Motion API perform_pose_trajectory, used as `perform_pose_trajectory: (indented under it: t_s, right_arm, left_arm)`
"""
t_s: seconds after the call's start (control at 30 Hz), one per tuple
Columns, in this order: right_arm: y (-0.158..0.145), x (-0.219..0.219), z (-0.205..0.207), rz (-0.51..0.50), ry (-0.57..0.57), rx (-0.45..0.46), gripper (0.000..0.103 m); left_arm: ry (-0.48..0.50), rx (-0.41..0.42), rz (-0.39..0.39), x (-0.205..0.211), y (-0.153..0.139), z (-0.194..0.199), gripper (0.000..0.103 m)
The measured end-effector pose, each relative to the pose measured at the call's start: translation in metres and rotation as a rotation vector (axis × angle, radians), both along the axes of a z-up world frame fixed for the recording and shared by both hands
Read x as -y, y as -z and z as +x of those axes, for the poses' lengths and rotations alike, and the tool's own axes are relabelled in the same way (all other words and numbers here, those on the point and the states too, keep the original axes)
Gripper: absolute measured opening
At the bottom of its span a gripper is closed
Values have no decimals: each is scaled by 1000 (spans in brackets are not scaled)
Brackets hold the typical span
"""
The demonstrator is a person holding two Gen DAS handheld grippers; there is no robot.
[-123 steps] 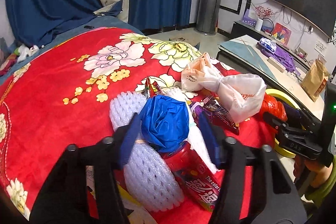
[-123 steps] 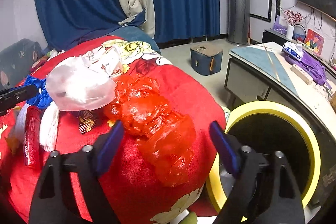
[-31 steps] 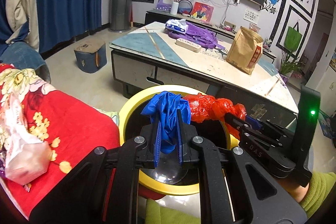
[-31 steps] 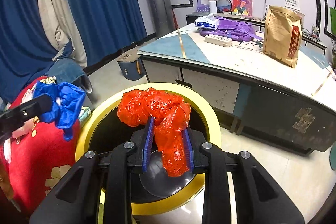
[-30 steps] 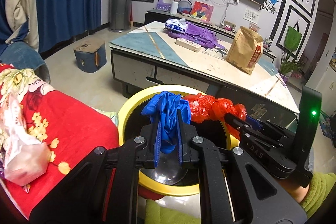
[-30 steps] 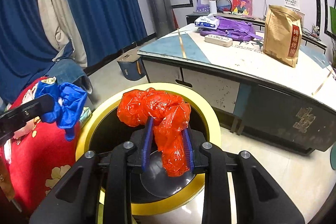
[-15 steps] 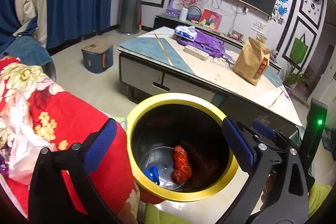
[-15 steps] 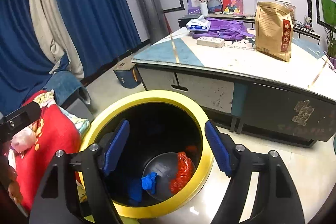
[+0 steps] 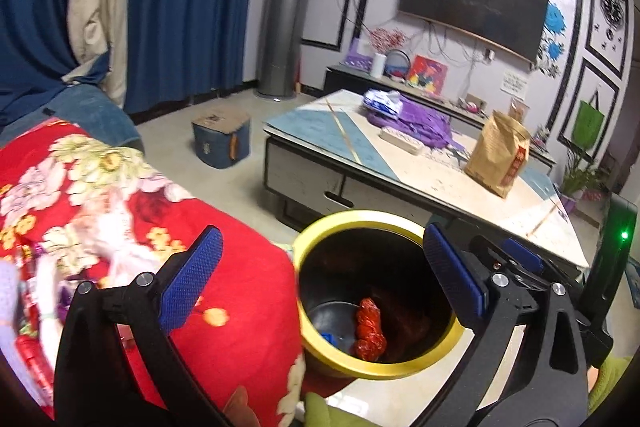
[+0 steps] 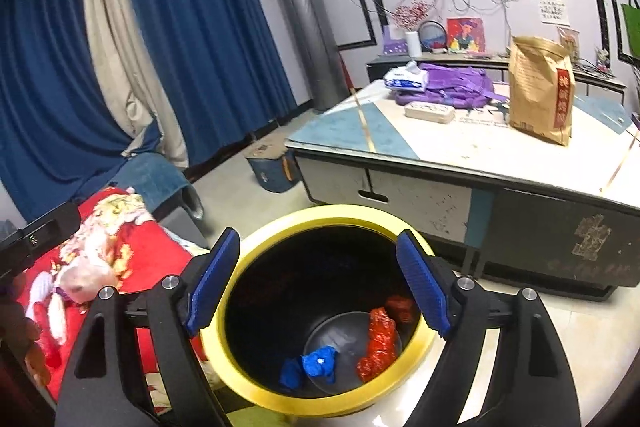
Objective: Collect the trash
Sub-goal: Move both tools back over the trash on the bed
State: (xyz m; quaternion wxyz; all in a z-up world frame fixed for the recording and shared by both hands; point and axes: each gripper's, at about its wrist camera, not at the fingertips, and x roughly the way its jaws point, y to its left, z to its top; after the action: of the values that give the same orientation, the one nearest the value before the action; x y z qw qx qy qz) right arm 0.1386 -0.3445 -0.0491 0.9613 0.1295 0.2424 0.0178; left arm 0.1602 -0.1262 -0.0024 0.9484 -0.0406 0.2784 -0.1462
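A round bin with a yellow rim (image 9: pixel 362 219) (image 10: pixel 304 217) stands on the floor beside the red flowered blanket (image 9: pixel 224 239). A crumpled red plastic bag (image 9: pixel 370 329) (image 10: pixel 378 341) and a crumpled blue plastic bag (image 10: pixel 316 365) lie at the bin's bottom. My left gripper (image 9: pixel 320 275) is open and empty, above the bin's left edge. My right gripper (image 10: pixel 318 281) is open and empty, right over the bin. A white plastic bag (image 9: pixel 116 227) (image 10: pixel 86 275) and snack wrappers (image 9: pixel 34 355) lie on the blanket.
A low coffee table (image 9: pixel 400 179) (image 10: pixel 460 151) stands behind the bin, with a brown paper bag (image 10: pixel 540 91), purple cloth (image 10: pixel 452 85) and a power strip on it. A small blue box (image 9: pixel 220 143) sits on the floor. Blue curtains (image 10: pixel 200 27) hang behind.
Both grippers opened and dropped their bags: the blue and red bags now lie in the bin. Both grippers have since lifted a little, and the left has swung left toward the blanket.
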Motion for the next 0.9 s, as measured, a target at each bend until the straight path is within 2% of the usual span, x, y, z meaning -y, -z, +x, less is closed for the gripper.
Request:
perform_pose_trajectory:
  t_s: [0.5,0.9]
  right_arm:
    - [-31,-81,-29,-47,-242,109,82]
    - [-38,-146,-40,-81,-431,107,83]
  left_arm:
    - [-154,71,-32,-63,-23,-37,92]
    - [-276,76,-34,-114,-25,-55,92]
